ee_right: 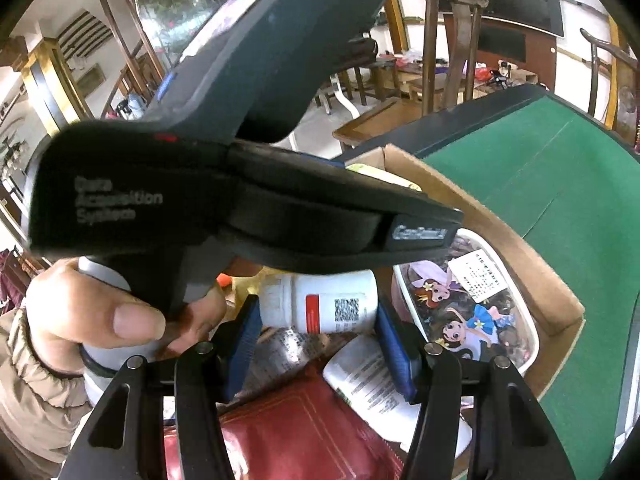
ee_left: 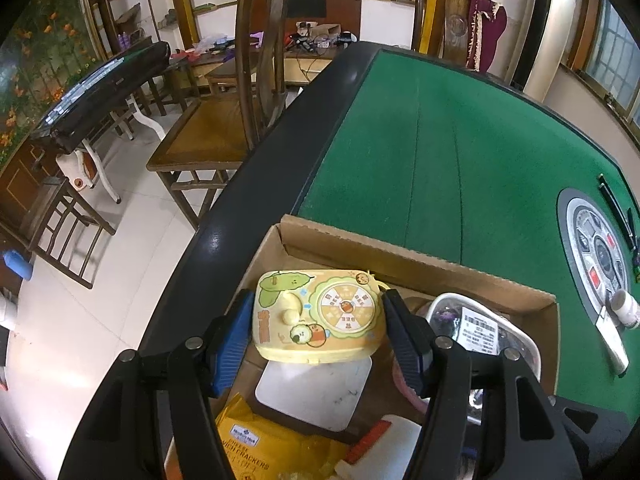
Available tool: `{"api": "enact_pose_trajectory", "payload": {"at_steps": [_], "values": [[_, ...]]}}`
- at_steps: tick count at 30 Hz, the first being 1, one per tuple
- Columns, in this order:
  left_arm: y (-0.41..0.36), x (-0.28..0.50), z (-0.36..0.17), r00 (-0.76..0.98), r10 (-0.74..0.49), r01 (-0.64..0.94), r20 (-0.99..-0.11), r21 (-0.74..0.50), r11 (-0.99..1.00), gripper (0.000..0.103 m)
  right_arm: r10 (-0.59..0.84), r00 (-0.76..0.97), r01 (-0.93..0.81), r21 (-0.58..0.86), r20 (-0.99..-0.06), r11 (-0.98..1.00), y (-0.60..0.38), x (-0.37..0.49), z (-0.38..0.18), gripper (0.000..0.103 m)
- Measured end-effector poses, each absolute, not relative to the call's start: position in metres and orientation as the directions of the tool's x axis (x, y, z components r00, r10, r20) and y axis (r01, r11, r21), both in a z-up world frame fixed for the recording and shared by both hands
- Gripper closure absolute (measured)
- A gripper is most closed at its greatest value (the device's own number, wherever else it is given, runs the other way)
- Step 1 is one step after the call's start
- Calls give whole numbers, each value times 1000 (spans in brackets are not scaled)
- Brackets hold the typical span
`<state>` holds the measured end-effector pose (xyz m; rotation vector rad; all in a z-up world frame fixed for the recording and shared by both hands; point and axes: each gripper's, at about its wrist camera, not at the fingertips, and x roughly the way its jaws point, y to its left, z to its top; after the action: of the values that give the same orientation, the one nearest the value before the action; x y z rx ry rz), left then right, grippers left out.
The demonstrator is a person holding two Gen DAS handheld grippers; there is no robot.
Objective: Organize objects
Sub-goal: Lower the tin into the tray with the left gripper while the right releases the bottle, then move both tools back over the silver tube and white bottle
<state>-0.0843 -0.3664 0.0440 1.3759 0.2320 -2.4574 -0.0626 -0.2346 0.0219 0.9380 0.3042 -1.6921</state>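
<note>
Over cardboard box, left gripper clamping yellow toy lengthwise

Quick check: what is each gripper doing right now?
Left gripper: shut on the yellow toy case.
Right gripper: shut on the white bottle.

We seem to be in a home game room: an automatic mahjong table fills the right, wooden chairs and shelves upper left.
</note>
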Motion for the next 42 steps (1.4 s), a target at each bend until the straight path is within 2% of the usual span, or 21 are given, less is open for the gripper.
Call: {"api": "enact_pose_trajectory", "payload": {"at_steps": [10,16,18,20,25,29,32,37,42], "values": [[-353,-34,76,-567,-160,335,-808,-49,-941,39,-759,-122,919,216,-639,-330,-167,-28,51,31],[-323,15,101,-629,-138,304,-765,-79,-949,37,-782,-188,918,177,-594,-356,-78,-17,58,17],[-311,31,108,-648,-130,289,-750,-84,-954,30,-789,-232,902,178,-569,-394,-39,-12,58,9],[-293,48,114,-666,-135,276,-733,-75,-958,29,-792,-297,872,187,-534,-453,-6,-17,59,3],[-265,81,106,-677,-85,279,-731,-147,-949,23,-797,-424,785,265,-430,-560,54,-38,64,0],[-232,84,85,-612,-51,279,-789,-155,-948,23,-716,-517,686,273,-470,-675,79,-65,60,0],[-204,75,75,-592,-31,258,-805,-153,-954,23,-607,-578,580,248,-545,-776,88,-87,52,0],[-160,43,61,-567,61,213,-822,-218,-953,23,-553,-580,394,388,-599,-833,137,-127,42,0],[-105,11,48,-551,85,142,-830,-194,-971,23,-532,-589,280,464,-608,-840,172,-150,33,0]]}}
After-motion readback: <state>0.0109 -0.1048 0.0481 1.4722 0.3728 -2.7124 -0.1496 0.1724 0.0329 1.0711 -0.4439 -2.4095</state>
